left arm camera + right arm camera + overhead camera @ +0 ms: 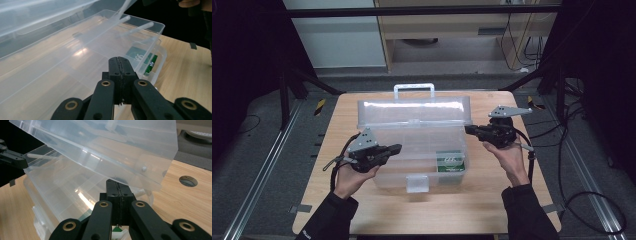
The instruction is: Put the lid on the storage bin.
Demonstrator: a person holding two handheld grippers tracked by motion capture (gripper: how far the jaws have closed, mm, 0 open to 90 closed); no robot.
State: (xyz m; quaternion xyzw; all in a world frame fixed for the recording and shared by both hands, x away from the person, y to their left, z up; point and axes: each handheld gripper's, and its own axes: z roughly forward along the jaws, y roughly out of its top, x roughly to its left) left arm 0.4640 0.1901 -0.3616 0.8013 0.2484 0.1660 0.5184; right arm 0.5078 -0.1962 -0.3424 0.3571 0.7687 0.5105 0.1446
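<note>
The clear box (pixel 414 145) sits mid-table, lid (pixel 414 111) raised at the far side with its handle (pixel 414 90) uppermost, and a green packet (pixel 450 162) in the near right compartment.

The left gripper (pixel 396 148) lies at the box's left wall with its jaws pressed together on nothing — in the left gripper view the tips (pixel 121 62) meet over the open tray. The right gripper (pixel 468 129) is likewise pressed together and empty, its tip at the lid's right end; in the right gripper view the tips (pixel 117 185) sit just under the lid's lower edge (pixel 140 180).

Risks, as judged:
- The lid stands tilted rather than fully back. A nudge from the right tip could drop it forward onto the left gripper, or push it back past its hinge.
- The box is light and nearly empty. A sideways push from either tip could slide it across the table (pixel 362 220) instead of moving the lid.
- Shut tips give no hold — contact is by pushing only, so the lid may slip off the tip.

Surroundings: a hole (pixel 188 180) in the tabletop beyond the box's right end, a front latch (pixel 417 183) hanging at the near wall, cables (pixel 582 200) on the floor at right. The dividers inside the tray and the left gripper itself stand in the lid's closing path.
</note>
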